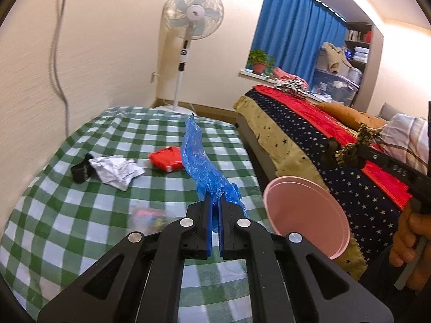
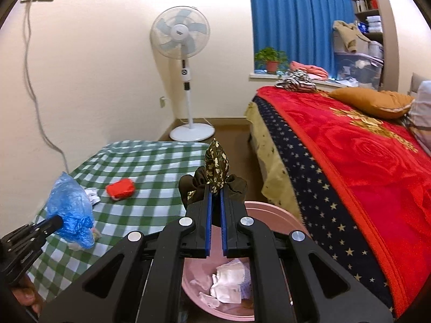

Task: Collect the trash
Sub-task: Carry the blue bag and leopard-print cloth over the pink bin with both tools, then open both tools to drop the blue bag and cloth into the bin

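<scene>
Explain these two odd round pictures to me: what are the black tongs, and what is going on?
No robot here: a person holds one hand tool in each hand, each with two fingers and a wide-angle camera looking along them. In the left tool's picture, the left gripper pinches a blue plastic bag. In the right tool's picture, the right gripper pinches a dark floral cloth piece above a pink bin that holds white paper. On the green checked tablecloth lie crumpled paper, a red packet and a black strap.
</scene>
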A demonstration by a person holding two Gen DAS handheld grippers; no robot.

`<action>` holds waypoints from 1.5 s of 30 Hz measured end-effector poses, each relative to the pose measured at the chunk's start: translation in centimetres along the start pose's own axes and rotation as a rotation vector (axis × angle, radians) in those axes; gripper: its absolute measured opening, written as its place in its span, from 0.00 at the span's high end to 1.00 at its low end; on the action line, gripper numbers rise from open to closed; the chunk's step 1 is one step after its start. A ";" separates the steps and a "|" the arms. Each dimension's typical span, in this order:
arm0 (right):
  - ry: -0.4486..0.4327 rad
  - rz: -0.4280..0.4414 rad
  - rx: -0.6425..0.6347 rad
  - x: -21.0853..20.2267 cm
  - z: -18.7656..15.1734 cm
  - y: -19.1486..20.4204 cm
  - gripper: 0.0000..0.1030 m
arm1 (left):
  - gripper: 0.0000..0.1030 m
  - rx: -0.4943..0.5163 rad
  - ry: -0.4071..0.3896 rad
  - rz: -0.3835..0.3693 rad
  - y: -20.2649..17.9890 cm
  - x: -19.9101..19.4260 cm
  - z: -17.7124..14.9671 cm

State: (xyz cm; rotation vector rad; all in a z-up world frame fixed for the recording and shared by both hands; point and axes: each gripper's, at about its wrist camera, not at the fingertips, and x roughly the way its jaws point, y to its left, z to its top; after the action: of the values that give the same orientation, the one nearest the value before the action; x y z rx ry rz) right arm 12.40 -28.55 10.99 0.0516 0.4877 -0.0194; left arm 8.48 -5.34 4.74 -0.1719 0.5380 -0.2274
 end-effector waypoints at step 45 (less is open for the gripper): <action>0.045 -0.117 0.130 3.0 -0.6 -5.1 0.55 | 0.66 0.098 0.145 -0.182 -10.6 8.6 -1.2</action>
State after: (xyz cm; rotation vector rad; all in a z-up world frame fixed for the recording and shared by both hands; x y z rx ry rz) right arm 14.61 -33.67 8.88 0.1513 0.5331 -0.1651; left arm 13.28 -17.84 1.90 -0.1093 0.6541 -0.4450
